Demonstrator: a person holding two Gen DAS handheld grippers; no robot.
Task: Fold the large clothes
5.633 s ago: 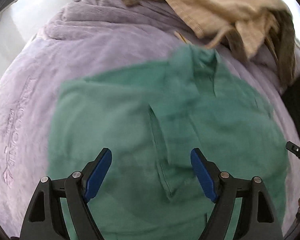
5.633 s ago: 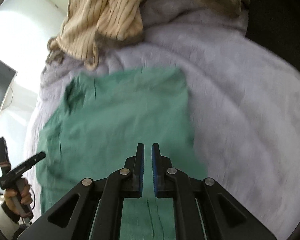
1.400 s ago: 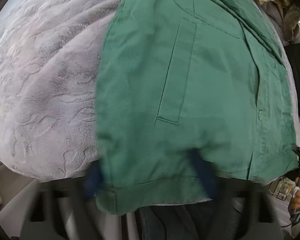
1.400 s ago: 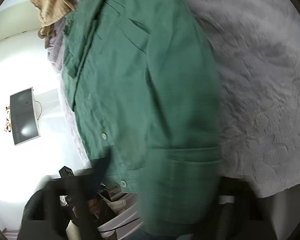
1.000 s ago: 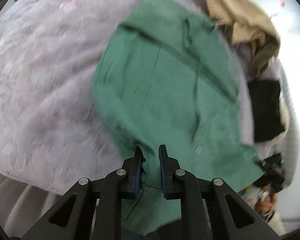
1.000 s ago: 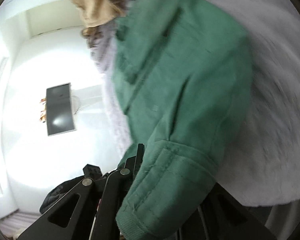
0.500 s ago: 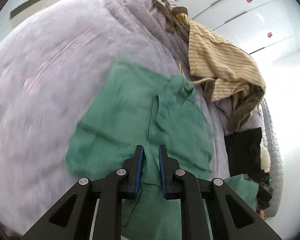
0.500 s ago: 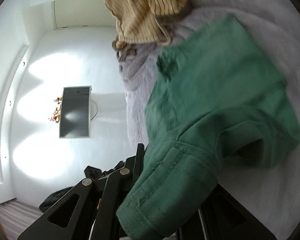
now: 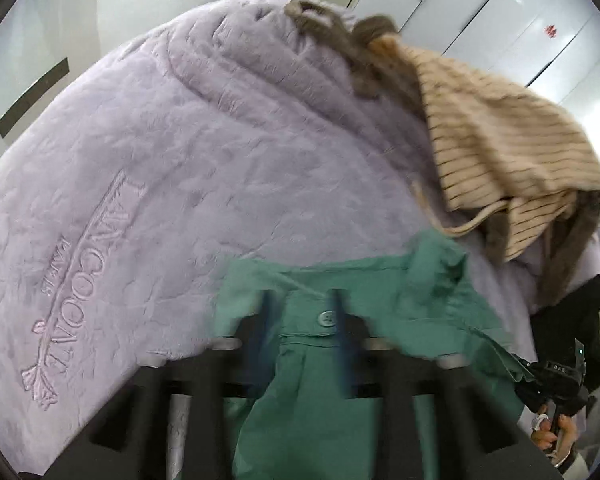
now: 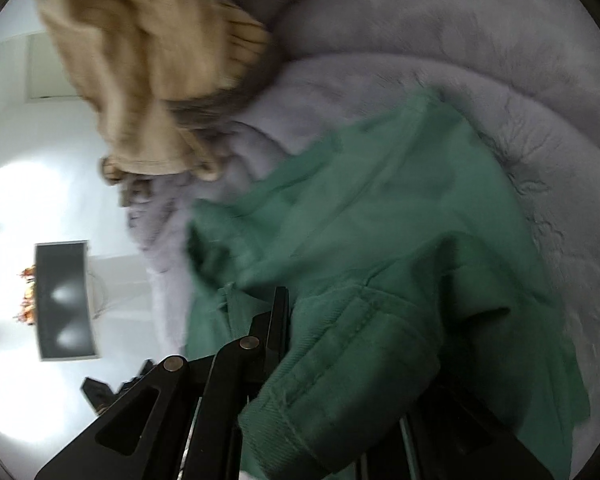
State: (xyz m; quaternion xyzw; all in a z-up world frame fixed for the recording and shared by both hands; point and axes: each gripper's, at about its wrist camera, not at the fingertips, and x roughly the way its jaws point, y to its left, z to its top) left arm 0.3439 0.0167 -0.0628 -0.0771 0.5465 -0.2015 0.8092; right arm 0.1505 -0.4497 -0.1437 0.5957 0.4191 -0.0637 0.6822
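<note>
A green button shirt [image 9: 308,400] lies on a lavender blanket [image 9: 180,160], its lower part doubled over towards the collar. My left gripper [image 9: 302,320] is blurred; its jaws are opening, and a buttoned strip of the shirt lies loose between them. In the right wrist view the shirt [image 10: 380,220] bunches up. My right gripper [image 10: 296,320] is shut on its thick stitched hem and its jaws are starting to open. The cloth hides the right-hand finger. The right gripper also shows in the left wrist view, held by a hand [image 9: 556,436] at the far right.
A beige striped garment [image 9: 500,152] and a brown one are heaped on the blanket just beyond the shirt's collar; the same striped garment [image 10: 140,60] shows in the right wrist view. A black item [image 9: 568,320] lies at the right. A dark wall screen [image 10: 62,300] hangs past the bed's edge.
Both grippers carried the shirt's lower edge across the bed towards the collar, doubling it over. The left jaws, shut on the cloth before, have sprung apart. The right gripper keeps its hem.
</note>
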